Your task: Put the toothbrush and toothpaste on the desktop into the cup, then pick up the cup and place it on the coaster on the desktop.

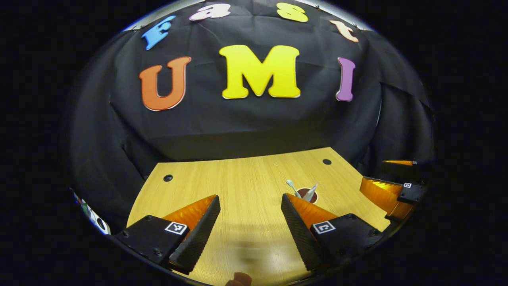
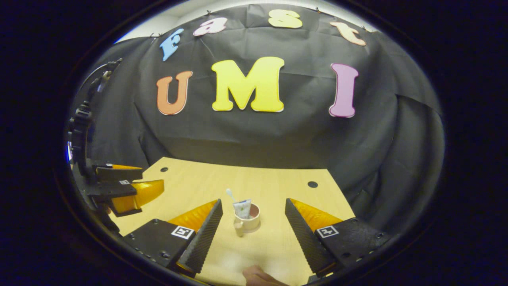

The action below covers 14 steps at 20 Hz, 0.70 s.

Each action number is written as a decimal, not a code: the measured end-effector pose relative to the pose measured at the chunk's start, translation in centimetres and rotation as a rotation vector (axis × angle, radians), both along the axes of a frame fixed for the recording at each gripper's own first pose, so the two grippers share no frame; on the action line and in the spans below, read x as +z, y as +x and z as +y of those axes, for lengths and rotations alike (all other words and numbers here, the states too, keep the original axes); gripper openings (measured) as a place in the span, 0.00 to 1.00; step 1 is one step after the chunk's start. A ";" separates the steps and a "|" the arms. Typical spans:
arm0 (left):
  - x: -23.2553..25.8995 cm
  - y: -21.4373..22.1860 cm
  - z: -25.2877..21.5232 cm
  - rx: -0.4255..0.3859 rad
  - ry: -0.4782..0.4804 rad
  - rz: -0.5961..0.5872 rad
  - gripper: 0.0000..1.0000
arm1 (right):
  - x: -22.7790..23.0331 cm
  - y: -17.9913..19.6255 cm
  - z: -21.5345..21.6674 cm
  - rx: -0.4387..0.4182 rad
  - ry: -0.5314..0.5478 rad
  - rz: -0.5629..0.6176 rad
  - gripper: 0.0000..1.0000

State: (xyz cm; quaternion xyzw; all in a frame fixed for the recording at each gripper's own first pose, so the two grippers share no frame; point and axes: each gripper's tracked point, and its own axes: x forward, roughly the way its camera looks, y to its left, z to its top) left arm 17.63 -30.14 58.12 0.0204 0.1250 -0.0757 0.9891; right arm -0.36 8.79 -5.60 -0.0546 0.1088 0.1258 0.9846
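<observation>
Wood-grain surface [image 2: 190, 186] is carrying everything, lit pale under the booth's black cloth wall [image 2: 246, 135].

Right gripper view, left to right: the left hand-held gripper [image 2: 152, 180] is hovering at the left edge over the surface's left side, its jaws looking parted, nothing between them. The right hand-held gripper [image 2: 252, 228] is sitting low in front, jaws standing wide, fingers well clear of the cup [image 2: 249, 222] on both sides, holding nothing. The cup is standing upright on the surface between those fingers but farther off, handle facing the camera. Toothbrush [image 2: 230, 194] is leaning out of the cup toward the left; toothpaste [image 2: 242, 207] is standing in the cup beside it. Coaster: cannot tell from here whether it is under the cup.

Left gripper view: the left hand-held gripper [image 1: 251, 216] is showing jaws wide and empty. The cup is sitting partly hidden behind its right finger. The right hand-held gripper is showing at the far right edge.
</observation>
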 end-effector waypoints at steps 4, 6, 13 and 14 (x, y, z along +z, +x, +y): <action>3.2 -2.4 1.7 0.057 -0.060 -0.096 0.99 | 1.1 -1.5 2.8 -0.022 -0.004 -0.051 0.96; 5.0 -2.9 2.5 0.062 -0.082 -0.167 0.98 | 1.3 -2.4 3.9 -0.024 -0.003 -0.075 0.96; 5.4 -6.0 2.0 -0.054 -0.087 -0.207 0.99 | -0.2 -5.1 9.0 -0.004 -0.060 -0.084 0.95; 5.4 -6.4 2.6 -0.059 -0.070 -0.221 0.99 | -0.5 -5.4 9.8 0.004 -0.074 -0.082 0.94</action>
